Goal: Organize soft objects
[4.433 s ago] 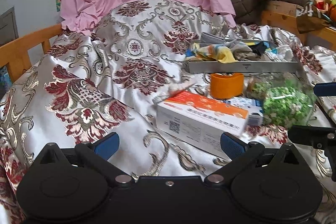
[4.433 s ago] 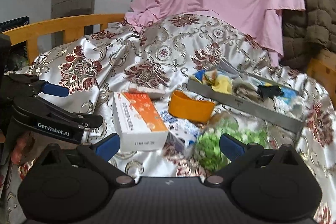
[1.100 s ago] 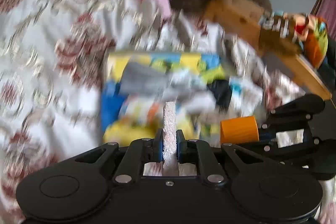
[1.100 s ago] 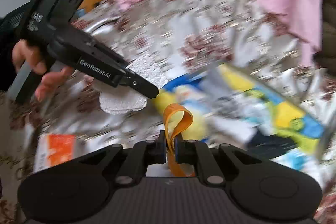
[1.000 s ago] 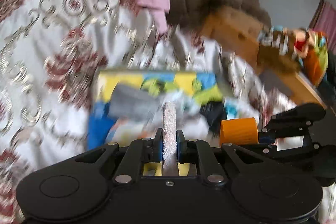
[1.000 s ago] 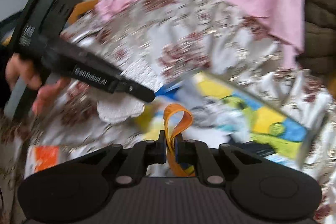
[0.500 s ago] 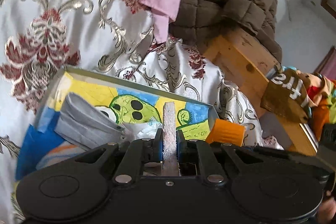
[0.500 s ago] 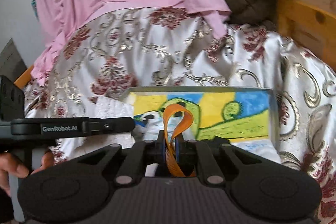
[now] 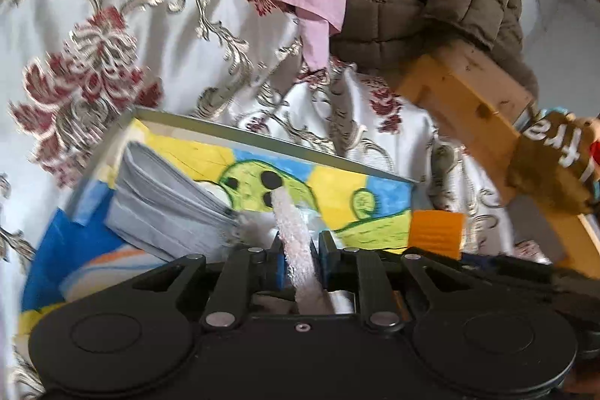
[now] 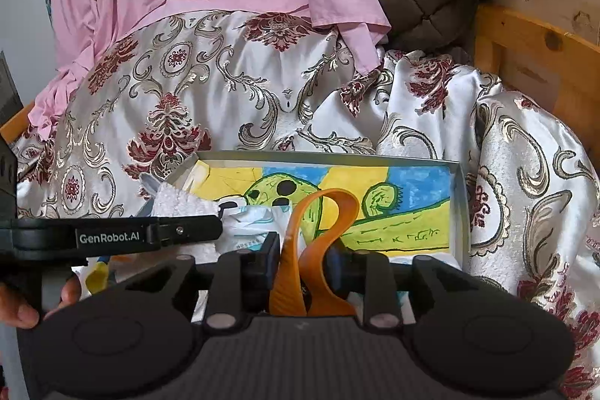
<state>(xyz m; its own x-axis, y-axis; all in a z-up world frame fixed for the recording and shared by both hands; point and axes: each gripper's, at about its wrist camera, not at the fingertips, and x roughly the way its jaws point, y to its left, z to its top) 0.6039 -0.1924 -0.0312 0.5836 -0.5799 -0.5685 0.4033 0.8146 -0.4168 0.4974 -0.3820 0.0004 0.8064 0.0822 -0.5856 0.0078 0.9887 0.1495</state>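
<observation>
- Plainly, both things are light and limp. The white fleecy strip is soft and nappy, so it should not slip. The orange elastic band is springy and smoother.
- The left gripper has just been opening its jaws. The strip stands between them, leaning toward eleven o'clock, and the pads look slack rather than pinching.
- The right gripper has just been opening as well. The band's loop has sprung wide between its parted jaws.
- Both things hang over the cartoon-lined box, which lies at twelve o'clock. A folded grey cloth already lies in it at ten o'clock from the strip.
- If we must take hold again, we judge the strip's middle and both layers of the band to be the best places.
</observation>
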